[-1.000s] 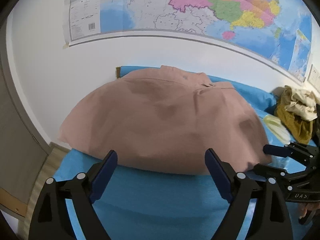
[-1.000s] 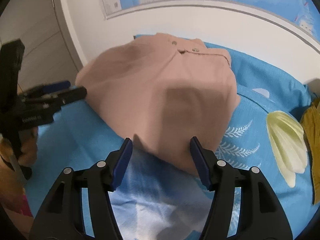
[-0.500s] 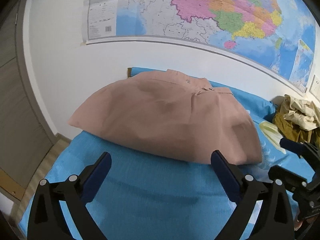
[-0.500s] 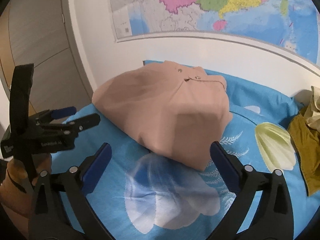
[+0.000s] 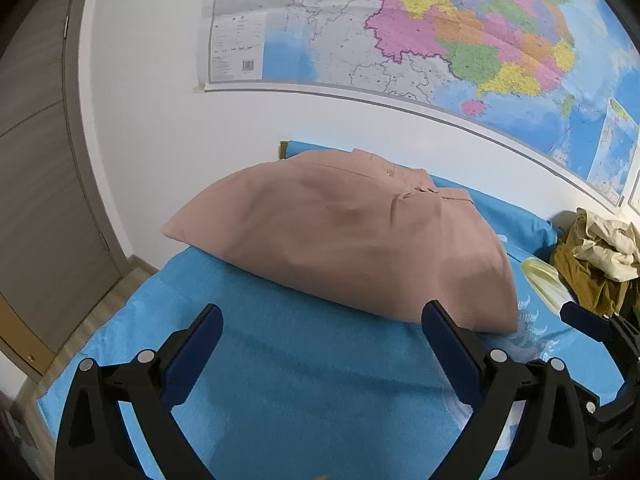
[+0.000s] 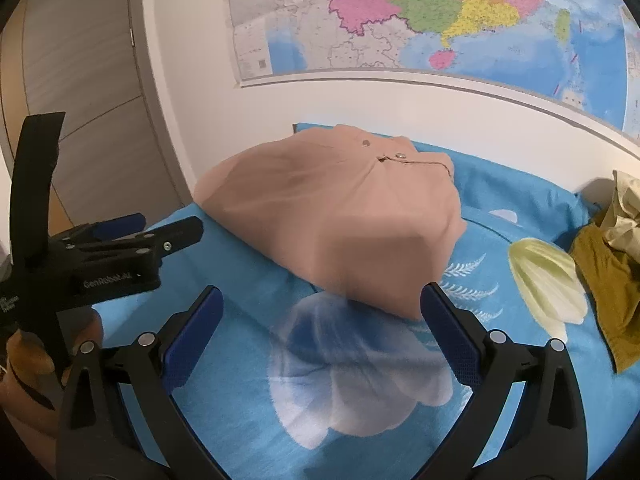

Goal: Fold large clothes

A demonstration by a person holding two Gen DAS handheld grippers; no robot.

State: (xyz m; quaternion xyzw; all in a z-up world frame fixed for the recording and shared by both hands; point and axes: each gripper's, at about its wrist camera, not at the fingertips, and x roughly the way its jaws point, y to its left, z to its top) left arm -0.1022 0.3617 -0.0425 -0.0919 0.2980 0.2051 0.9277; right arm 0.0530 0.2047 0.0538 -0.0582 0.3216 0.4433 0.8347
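A folded salmon-pink shirt (image 5: 340,240) (image 6: 340,216) with small snap buttons lies flat on the blue bedspread (image 5: 300,380) (image 6: 240,400), near the wall. My left gripper (image 5: 322,320) hovers short of its near edge, jaws wide open with nothing between them. My right gripper (image 6: 320,304) is likewise open and empty, just short of the shirt's near corner. In the right wrist view the left gripper (image 6: 132,232) shows at the left, held by a hand (image 6: 28,364). The right gripper's blue finger (image 5: 584,322) shows at the right edge of the left wrist view.
A heap of mustard and cream clothes (image 5: 600,256) (image 6: 608,272) lies at the bed's right end. A large coloured map (image 5: 440,40) hangs on the white wall behind the bed. A wooden door (image 5: 36,180) and floor lie left of the bed.
Both grippers have drawn back and risen from the shirt, which now lies free. The right gripper's jaws widened from partly closed to fully open; the left opened slightly wider.
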